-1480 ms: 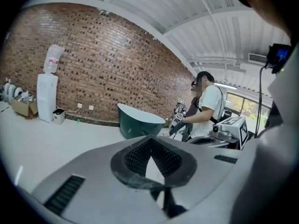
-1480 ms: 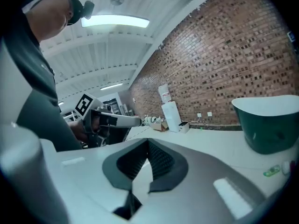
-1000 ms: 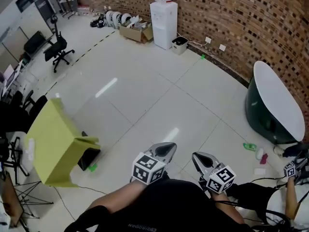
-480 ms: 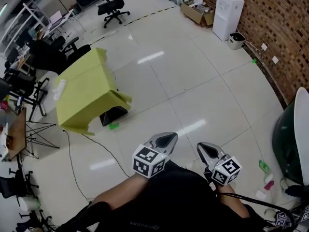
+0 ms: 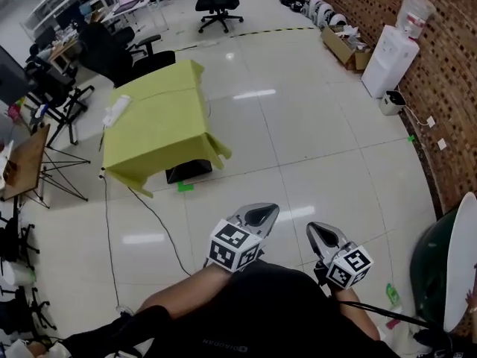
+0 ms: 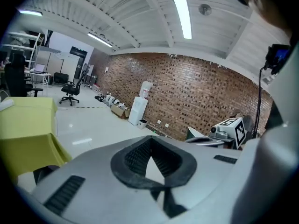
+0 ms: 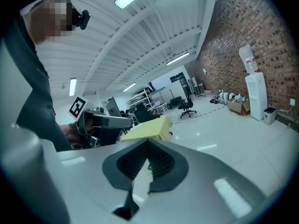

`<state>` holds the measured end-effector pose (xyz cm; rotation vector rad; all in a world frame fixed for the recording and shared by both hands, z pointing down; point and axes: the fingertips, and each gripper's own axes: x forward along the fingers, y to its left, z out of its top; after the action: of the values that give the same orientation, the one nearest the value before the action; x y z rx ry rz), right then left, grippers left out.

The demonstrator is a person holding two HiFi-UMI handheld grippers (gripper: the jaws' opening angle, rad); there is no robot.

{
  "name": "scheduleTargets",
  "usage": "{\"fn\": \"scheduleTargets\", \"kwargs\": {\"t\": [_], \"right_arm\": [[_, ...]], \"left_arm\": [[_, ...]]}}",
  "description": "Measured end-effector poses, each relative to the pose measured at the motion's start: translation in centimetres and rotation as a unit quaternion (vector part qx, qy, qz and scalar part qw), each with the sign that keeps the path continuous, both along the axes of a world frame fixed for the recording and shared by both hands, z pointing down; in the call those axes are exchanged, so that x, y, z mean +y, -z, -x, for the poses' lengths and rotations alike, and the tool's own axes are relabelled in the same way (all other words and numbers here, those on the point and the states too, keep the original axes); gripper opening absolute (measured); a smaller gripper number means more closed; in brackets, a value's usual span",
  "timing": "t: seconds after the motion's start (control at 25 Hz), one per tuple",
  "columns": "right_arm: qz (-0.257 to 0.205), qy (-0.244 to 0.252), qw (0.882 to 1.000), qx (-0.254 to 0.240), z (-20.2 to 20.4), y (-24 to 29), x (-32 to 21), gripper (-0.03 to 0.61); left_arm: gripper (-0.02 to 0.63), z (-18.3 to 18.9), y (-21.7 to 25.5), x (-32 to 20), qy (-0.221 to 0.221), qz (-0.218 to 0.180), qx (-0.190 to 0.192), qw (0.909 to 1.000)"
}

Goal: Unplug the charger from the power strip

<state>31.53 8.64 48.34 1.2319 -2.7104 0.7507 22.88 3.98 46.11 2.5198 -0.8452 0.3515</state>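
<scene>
A table under a yellow cloth (image 5: 160,121) stands across the floor, up and left of me. A white elongated thing (image 5: 117,112) lies on its left end; it is too small to tell as the power strip, and no charger shows. A dark cable (image 5: 153,222) runs over the floor from the table. My left gripper (image 5: 253,216) and right gripper (image 5: 322,237) are held close to my body, side by side, both shut with nothing between the jaws. The left gripper view shows the left gripper's (image 6: 150,141) closed pads and the table (image 6: 23,125) far left. The right gripper's (image 7: 148,141) pads meet too.
A black box (image 5: 188,171) sits under the table. Office chairs (image 5: 218,2) and desks fill the back left, and a folding stand (image 5: 45,170) is at left. Along the brick wall are a water dispenser (image 5: 390,51), a cardboard box (image 5: 344,47) and a dark green tub (image 5: 440,274).
The view has swung round: the yellow table went from the left edge to the upper middle left, and the tub slid to the lower right. Both grippers stayed shut in front of the body.
</scene>
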Motion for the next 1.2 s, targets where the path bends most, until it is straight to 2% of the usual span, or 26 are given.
{"fn": "scheduleTargets", "kwargs": {"t": [0.2, 0.32, 0.44, 0.6, 0.72, 0.8, 0.92, 1.08, 1.2], "right_arm": [[-0.023, 0.042, 0.999, 0.022, 8.5, 1.0, -3.1, 0.003], [-0.021, 0.04, 0.999, 0.029, 11.5, 1.2, -5.2, 0.003], [-0.017, 0.044, 0.998, 0.034, 14.8, 0.8, -7.0, 0.003], [-0.019, 0.082, 0.995, 0.043, 21.2, 0.9, -9.2, 0.003], [-0.024, 0.126, 0.99, 0.052, 27.2, 0.9, -10.4, 0.003], [-0.022, 0.161, 0.985, 0.058, 31.0, 0.3, -10.7, 0.003], [-0.02, 0.214, 0.974, 0.064, 35.1, -0.2, -11.2, 0.003], [-0.007, 0.295, 0.954, 0.054, 37.7, -0.1, -13.0, 0.003], [-0.001, 0.337, 0.94, 0.045, 40.7, 0.1, -13.6, 0.003]], "left_arm": [[0.006, 8.8, -0.5, -2.9, 0.037, 0.001, 0.003, 0.9993], [0.006, 13.1, -1.2, -4.6, 0.051, 0.009, 0.008, 0.9986], [0.006, 16.8, -0.9, -6.4, 0.06, -0.001, 0.018, 0.998], [0.006, 23.0, -0.7, -7.8, 0.091, -0.01, 0.028, 0.9954], [0.006, 29.3, -1.4, -8.0, 0.127, -0.012, 0.025, 0.9915], [0.006, 33.9, -2.5, -7.7, 0.168, -0.005, 0.025, 0.9854], [0.006, 39.5, -3.9, -6.8, 0.243, 0.007, 0.029, 0.9697], [0.006, 42.4, -4.0, -6.3, 0.336, 0.029, 0.028, 0.9409], [0.006, 44.4, -3.3, -6.0, 0.369, 0.031, 0.028, 0.9286]]}}
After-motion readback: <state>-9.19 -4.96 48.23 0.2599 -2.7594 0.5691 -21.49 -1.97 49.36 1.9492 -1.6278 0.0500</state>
